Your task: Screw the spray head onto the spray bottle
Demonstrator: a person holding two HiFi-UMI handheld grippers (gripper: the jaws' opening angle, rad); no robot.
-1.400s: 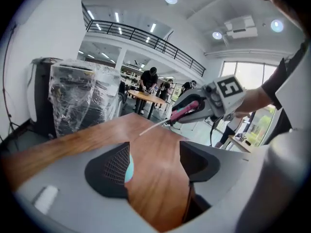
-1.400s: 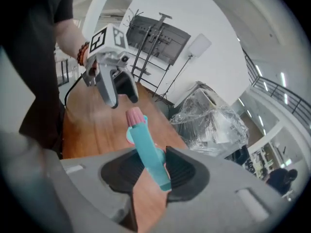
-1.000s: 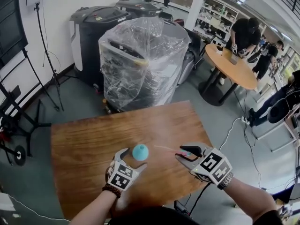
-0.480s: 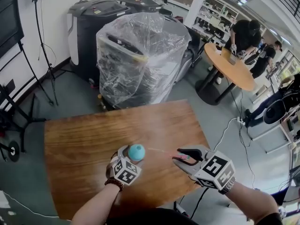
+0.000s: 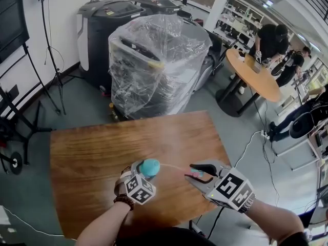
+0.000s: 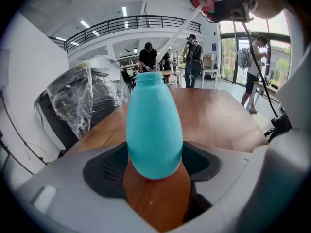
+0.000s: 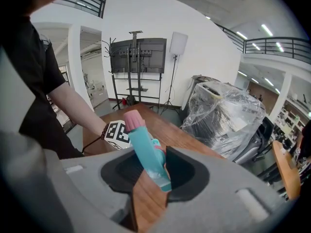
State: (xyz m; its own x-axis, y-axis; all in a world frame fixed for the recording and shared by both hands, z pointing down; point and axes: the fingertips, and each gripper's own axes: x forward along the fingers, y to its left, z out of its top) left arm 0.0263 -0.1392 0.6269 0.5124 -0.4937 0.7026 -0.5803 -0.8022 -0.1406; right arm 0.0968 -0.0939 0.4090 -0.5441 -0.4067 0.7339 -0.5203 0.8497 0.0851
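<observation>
While the left hand-held gripper (image 5: 143, 172), jaws just closing, holds the bottle (image 5: 150, 166), the right hand-held gripper (image 5: 196, 174) pinches the spray head (image 7: 141, 140); its tube (image 6: 177, 39) could miss the bottle's hole and bend.

- left gripper (image 5: 147, 170): angled down, jaws have just been closing, pads against both sides of the upright spray bottle (image 6: 154, 130)
- right gripper (image 5: 190, 172): angled down, tips toward the left gripper, jaws clamped on the spray head (image 7: 144, 147)
- grippers near, not touching
</observation>
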